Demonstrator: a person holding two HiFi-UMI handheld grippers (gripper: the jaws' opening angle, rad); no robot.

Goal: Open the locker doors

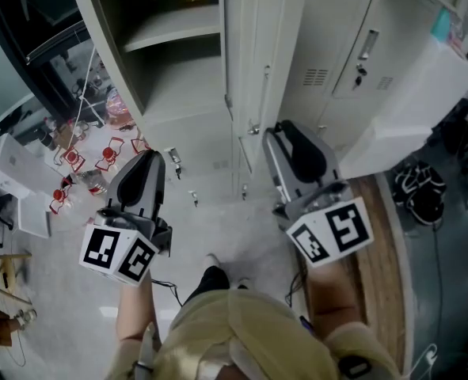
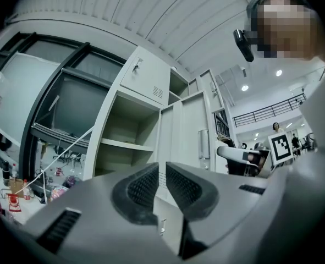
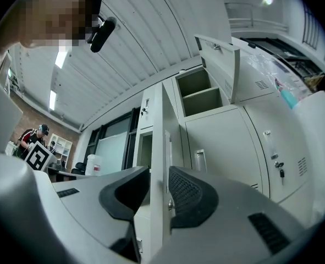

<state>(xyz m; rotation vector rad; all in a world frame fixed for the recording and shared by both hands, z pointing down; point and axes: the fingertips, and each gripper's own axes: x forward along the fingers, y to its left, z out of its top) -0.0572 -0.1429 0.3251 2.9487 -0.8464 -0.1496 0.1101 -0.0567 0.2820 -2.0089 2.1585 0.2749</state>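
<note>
The pale grey lockers fill the top of the head view. One tall locker door [image 1: 245, 54] stands open, seen edge-on beside an open shelved compartment [image 1: 170, 54]. My right gripper [image 1: 275, 131] is at that door's edge; in the right gripper view the door edge [image 3: 157, 142] runs between its jaws, and my right gripper [image 3: 158, 172] is shut on it, just above a small lock knob. My left gripper [image 1: 148, 158] hangs in front of the open compartment, apart from it. In its own view my left gripper [image 2: 162, 166] is shut, with only a thin slit and nothing between the pads.
Closed locker doors [image 1: 352, 62] with key locks stand to the right. A white box [image 1: 424, 93] rests at the right above a wooden bench [image 1: 376, 244], with dark shoes [image 1: 416, 184] beside it. A table with red-and-white items [image 1: 75, 161] stands at the left.
</note>
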